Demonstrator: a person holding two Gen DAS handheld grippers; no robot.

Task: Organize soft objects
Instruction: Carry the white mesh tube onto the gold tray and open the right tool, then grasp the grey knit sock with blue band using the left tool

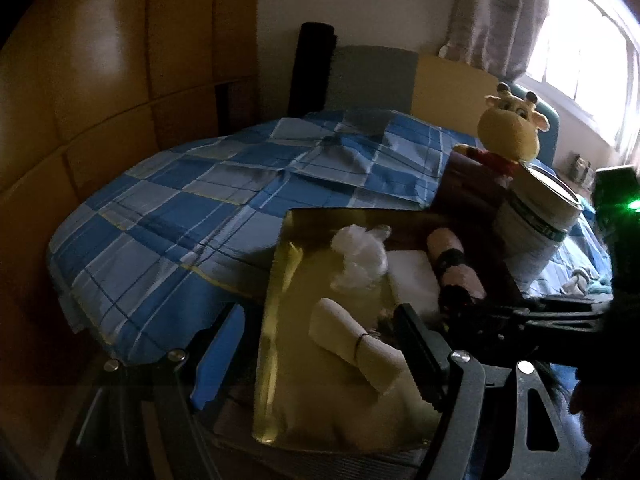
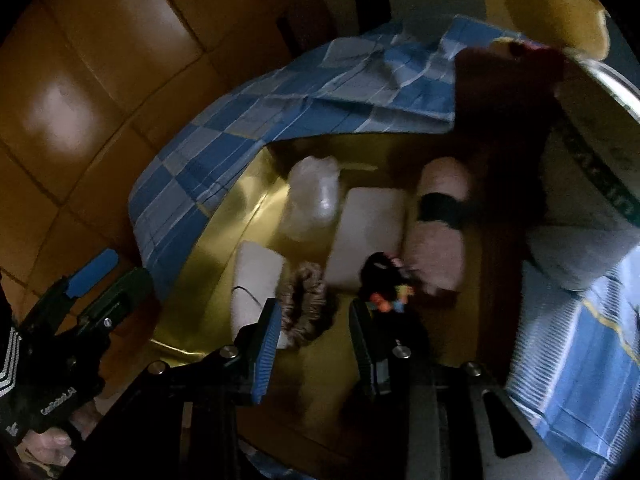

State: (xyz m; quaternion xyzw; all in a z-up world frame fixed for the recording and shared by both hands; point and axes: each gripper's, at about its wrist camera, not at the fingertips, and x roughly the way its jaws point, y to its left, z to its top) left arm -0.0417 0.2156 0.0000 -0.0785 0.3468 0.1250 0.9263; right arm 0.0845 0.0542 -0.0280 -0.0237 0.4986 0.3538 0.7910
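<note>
A shiny gold box (image 1: 280, 320) (image 2: 224, 200) lies open on the bed. In it lie a cream rolled cloth with a thin band (image 1: 352, 340) (image 2: 252, 276), a crumpled white plastic bag (image 1: 360, 256) (image 2: 316, 200), a white folded pad (image 1: 416, 276) (image 2: 368, 236), a pink roll with a black band (image 1: 456, 268) (image 2: 440, 216), a brown scrunchie (image 2: 308, 300) and a black hair tie with coloured bits (image 2: 384, 280). My right gripper (image 2: 316, 344) is open over the scrunchie, and shows in the left wrist view (image 1: 480, 312). My left gripper (image 1: 320, 356) is open at the box's near left edge.
The bed has a blue checked cover (image 1: 200, 200). A giraffe plush (image 1: 512, 128) and a white cylindrical tin (image 1: 536, 216) stand right of the box. A wooden wardrobe (image 1: 100, 80) is on the left, a window (image 1: 580, 48) at the far right.
</note>
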